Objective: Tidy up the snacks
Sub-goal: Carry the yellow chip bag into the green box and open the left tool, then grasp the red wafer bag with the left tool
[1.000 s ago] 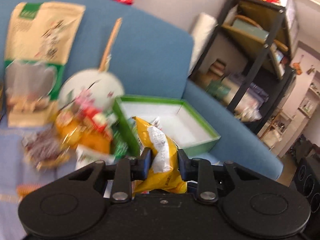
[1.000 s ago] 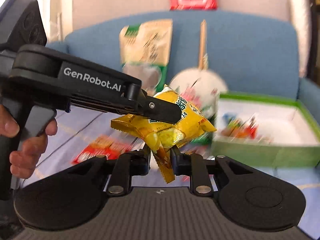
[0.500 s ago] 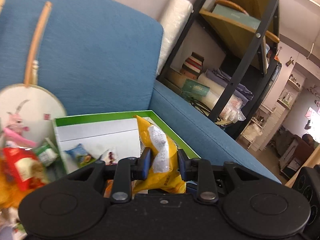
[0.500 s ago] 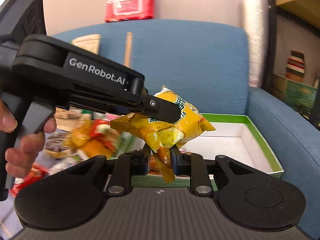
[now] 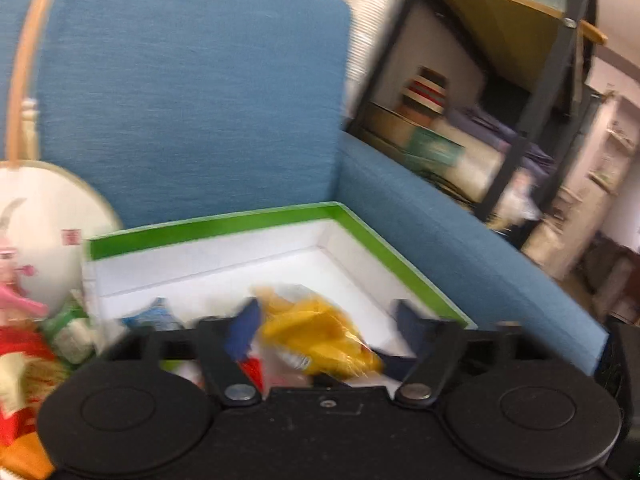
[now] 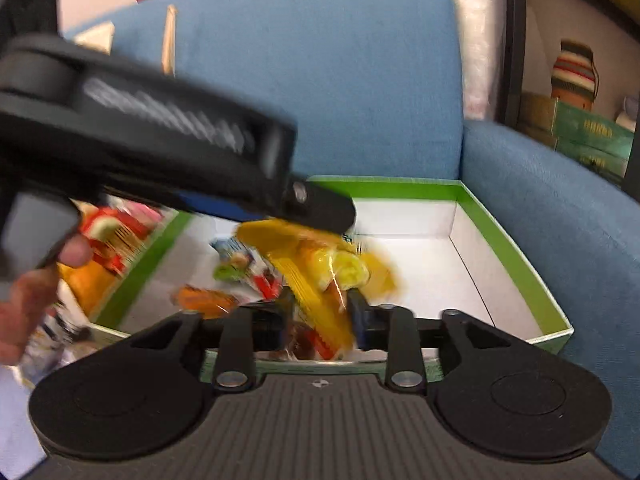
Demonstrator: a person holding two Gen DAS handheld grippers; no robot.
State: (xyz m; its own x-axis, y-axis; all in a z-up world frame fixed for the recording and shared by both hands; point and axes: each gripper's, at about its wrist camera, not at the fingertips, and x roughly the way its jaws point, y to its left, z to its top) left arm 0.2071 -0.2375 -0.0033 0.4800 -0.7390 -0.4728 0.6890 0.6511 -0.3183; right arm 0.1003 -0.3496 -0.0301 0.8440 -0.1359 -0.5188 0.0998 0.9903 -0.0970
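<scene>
A yellow snack bag (image 5: 316, 332) lies loose between the spread fingers of my left gripper (image 5: 328, 320), over the green-rimmed white box (image 5: 280, 216). In the right wrist view the same yellow bag (image 6: 320, 264) sits in the box (image 6: 516, 264), and the fingers of my right gripper (image 6: 320, 312) stand apart on either side of its lower corner, open. The left gripper's body (image 6: 160, 132) crosses that view from the left, blurred. Small snack packets (image 6: 240, 264) lie on the box floor.
The box sits on a blue sofa (image 5: 192, 92). A pile of loose snacks (image 6: 104, 240) lies left of the box. A round fan with a wooden handle (image 5: 36, 208) leans on the sofa back. A black shelf unit (image 5: 520, 80) stands to the right.
Both grippers carried the yellow bag rightward over the box and lowered it. Both then opened, and the bag dropped out of the left fingers into the box.
</scene>
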